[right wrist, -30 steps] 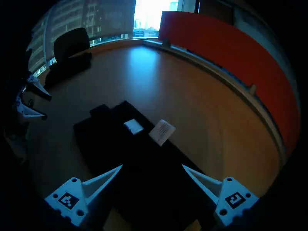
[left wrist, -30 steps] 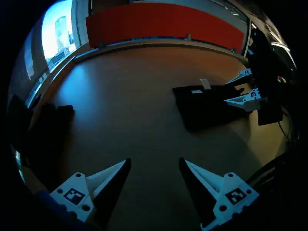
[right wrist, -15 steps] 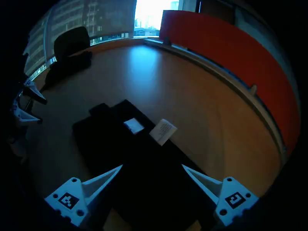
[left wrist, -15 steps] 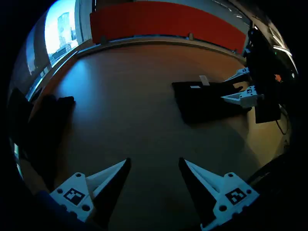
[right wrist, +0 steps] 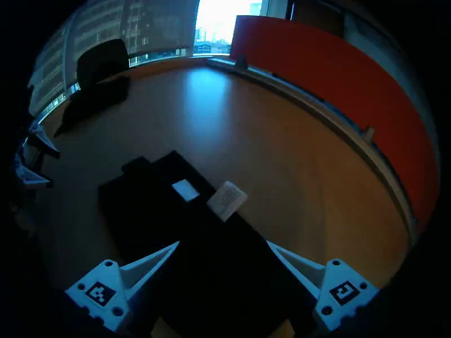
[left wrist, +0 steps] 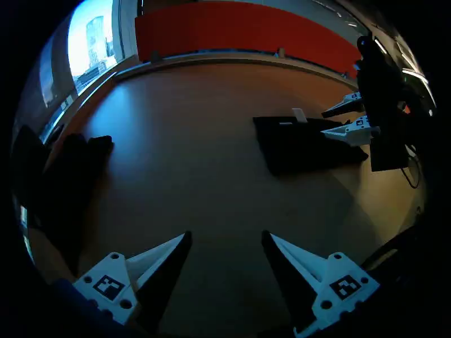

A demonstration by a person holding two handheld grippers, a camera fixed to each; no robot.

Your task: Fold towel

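A wide wooden table (left wrist: 191,146) takes up most of both views (right wrist: 253,129). Along its far edge stands a long red panel (left wrist: 242,28), which runs down the right side in the right gripper view (right wrist: 338,73). Beside the panel, a bright window (left wrist: 90,45) lets in daylight (right wrist: 225,22) that reflects off the tabletop. A dark chair (right wrist: 104,59) sits at the window end of the table and shows as a dim shape at the left in the left gripper view (left wrist: 62,180).

The towel (right wrist: 186,236) is dark and lies flat on the table as a folded oblong, directly under the right gripper (right wrist: 223,243). That gripper's jaws are spread wide with nothing between them; I cannot tell whether the tips touch the cloth. In the left gripper view the towel (left wrist: 304,146) lies well off to the right, with the right gripper (left wrist: 324,124) at its far end.

The left gripper (left wrist: 225,234) hangs over bare wood, well apart from the towel, jaws wide and empty. It also shows at the left edge of the right gripper view (right wrist: 53,170).

A white tag (right wrist: 226,200) sticks out from the towel's edge (left wrist: 299,115), and a smaller label (right wrist: 185,190) lies on the cloth near it.
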